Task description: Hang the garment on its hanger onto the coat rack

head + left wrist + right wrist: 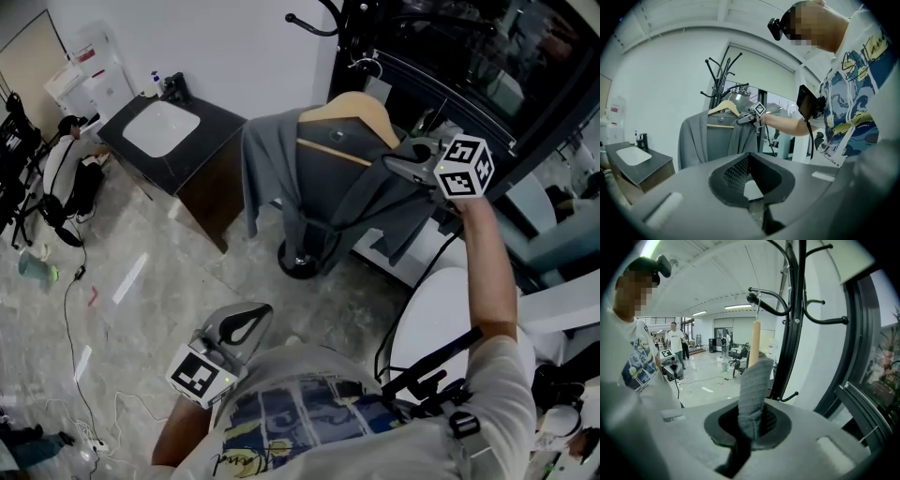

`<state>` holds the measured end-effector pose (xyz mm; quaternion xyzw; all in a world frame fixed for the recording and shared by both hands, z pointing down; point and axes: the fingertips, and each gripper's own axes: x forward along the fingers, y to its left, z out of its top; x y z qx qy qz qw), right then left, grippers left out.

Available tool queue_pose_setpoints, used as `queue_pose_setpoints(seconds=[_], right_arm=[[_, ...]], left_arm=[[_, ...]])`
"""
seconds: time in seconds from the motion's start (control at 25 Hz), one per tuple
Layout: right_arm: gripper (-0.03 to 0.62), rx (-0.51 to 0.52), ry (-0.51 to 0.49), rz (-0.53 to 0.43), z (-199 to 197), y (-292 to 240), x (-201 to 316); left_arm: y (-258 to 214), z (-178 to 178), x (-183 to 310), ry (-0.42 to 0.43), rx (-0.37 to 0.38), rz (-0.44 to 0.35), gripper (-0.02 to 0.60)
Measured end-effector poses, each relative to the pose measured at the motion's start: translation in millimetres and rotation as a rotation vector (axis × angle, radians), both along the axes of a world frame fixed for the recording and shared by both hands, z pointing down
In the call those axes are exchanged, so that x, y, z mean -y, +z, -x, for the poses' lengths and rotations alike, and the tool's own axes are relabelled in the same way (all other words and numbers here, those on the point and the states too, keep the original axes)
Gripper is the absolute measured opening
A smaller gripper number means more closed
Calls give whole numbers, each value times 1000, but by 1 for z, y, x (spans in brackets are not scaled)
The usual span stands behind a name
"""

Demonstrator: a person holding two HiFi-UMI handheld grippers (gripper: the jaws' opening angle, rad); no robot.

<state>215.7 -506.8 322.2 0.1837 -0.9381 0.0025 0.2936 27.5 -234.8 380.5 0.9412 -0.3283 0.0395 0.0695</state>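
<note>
Pale marbled flooring [141, 281] fills the left of the head view, with a black vanity [202, 155] and its white sink [161, 127] at upper left. At the top stands the black coat rack [323, 23], its curved hooks spreading from the pole.

A grey garment [328, 187] hangs on a wooden hanger [361, 111] just in front of the rack. The hanger's long axis runs across the frame, dipping slightly toward the right, and the cloth falls straight down from it toward the rack's base. In the right gripper view the hanger shows edge-on as an upright wooden strip, its wire hook [757, 303] reaching up to a curved rack arm.

The right arm is stretched forward and raised, forearm bare. The right gripper [392, 161] sits at the hanger's right shoulder, jaws clamped on a fold of grey knit.

The left gripper [255, 317] is held low against the person's torso at lower centre, pointing toward the garment, jaws together with nothing between them.
</note>
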Motion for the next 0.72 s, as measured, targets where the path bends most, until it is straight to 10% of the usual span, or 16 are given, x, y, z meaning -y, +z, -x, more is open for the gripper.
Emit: queue_pose_setpoints(seconds=[0.72], right_arm=[[9,4,-3,21,3,22,30]], left_arm=[[6,4,9,-6,9,44,5]])
